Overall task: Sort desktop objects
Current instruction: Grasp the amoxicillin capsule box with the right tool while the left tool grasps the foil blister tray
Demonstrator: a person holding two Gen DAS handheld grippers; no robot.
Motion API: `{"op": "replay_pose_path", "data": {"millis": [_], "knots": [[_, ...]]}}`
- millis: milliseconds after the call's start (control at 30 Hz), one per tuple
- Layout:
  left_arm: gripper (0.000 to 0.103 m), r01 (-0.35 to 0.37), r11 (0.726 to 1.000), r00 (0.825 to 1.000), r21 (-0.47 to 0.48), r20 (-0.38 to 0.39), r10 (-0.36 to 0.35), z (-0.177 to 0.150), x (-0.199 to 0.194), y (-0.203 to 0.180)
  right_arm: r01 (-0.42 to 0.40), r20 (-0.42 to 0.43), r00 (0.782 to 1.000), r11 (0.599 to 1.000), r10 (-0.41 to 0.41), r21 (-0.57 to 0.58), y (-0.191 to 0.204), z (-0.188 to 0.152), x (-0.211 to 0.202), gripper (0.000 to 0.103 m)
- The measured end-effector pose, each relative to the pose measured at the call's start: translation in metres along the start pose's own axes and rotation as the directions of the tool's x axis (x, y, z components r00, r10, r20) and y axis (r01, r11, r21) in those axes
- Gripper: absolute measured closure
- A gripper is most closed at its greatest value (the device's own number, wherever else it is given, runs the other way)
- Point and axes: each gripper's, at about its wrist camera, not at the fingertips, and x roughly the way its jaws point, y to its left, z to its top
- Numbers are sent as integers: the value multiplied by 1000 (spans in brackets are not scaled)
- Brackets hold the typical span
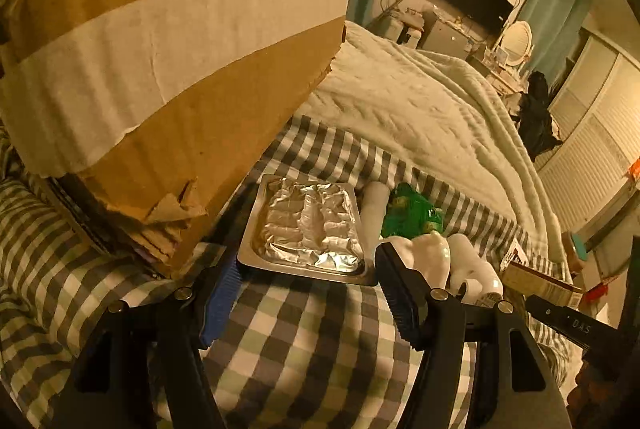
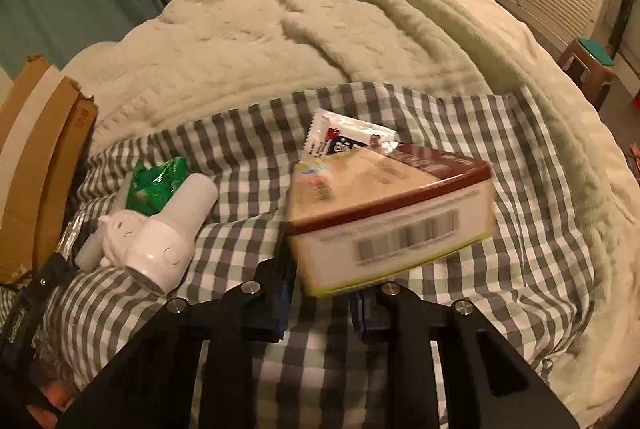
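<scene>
right tongs [image 2: 320, 303] clamped on box [image 2: 390, 213], lifted over checked bed sheet [image 2: 240, 241] | left tongs [image 1: 308, 289] wide, empty, near foil tray [image 1: 306, 229]

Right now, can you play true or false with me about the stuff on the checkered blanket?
1. The right gripper is closed on the box with the barcode. True.
2. The foil-lined tray is full of snacks. False: only crinkled foil lies in it.
3. The green packet lies beside the white bottle. True.
4. The left gripper holds the cardboard box. False: its jaws stand open with nothing between them.
</scene>
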Motion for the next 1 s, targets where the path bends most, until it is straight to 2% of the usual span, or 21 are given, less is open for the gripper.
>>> {"op": "replay_pose_path", "data": {"millis": [133,267,367,433,567,633,800,833,1000], "knots": [[35,-14,1000,1000,0,2,14,-1,-3,-2,-63,2,998,997,63,38,-11,-4,0,80],[35,-24,1000,1000,3,7,24,1,-4,-6,-125,25,992,987,123,104,-27,-1,-4,75],[35,-25,1000,1000,19,8,25,1,-1,-12,-157,43,987,979,152,133,-32,-1,-4,61],[35,-34,999,999,34,4,34,1,2,-14,-177,54,984,972,170,153,-35,0,-2,43],[35,-46,998,999,36,-7,46,-1,8,-12,-220,93,975,948,204,228,-50,3,-3,37],[35,-48,998,999,35,-9,48,0,9,-12,-232,106,972,936,211,263,-57,5,-4,31],[35,-49,998,999,46,-10,50,-2,9,-13,-270,90,963,887,255,376,-75,2,9,31],[35,-50,998,999,48,-10,50,-2,9,-13,-271,89,962,882,257,386,-77,1,11,45],[35,-45,998,999,49,-9,45,-2,7,-15,-302,112,953,881,281,365,-72,1,9,63]]}}
